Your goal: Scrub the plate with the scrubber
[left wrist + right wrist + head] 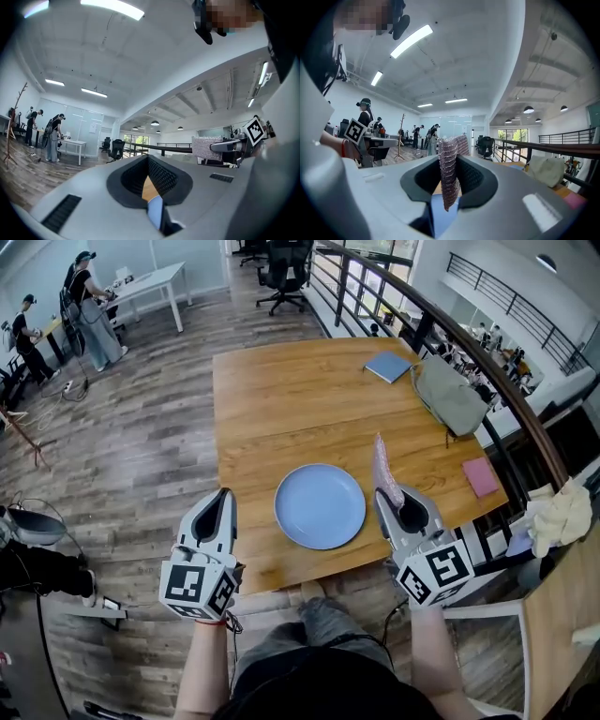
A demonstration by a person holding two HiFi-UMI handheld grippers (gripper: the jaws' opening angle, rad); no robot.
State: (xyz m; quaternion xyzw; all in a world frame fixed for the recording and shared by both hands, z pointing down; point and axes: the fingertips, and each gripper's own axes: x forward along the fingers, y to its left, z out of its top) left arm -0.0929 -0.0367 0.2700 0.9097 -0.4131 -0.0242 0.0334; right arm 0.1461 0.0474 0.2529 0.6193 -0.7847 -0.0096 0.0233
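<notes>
Wooden bench (281,390): the plate (320,506) lies near its front edge. My right tongs (382,495) pinch the scrubber (384,470) at the plate's 3 o'clock. My left tongs (225,495), closed and empty, hang at 9. I judge scrubbing not yet begun.

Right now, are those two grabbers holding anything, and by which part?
The right gripper pinches the pink mesh scrubber by its lower part; the rest sticks out past the tips. The left gripper holds nothing, jaws shut.
</notes>
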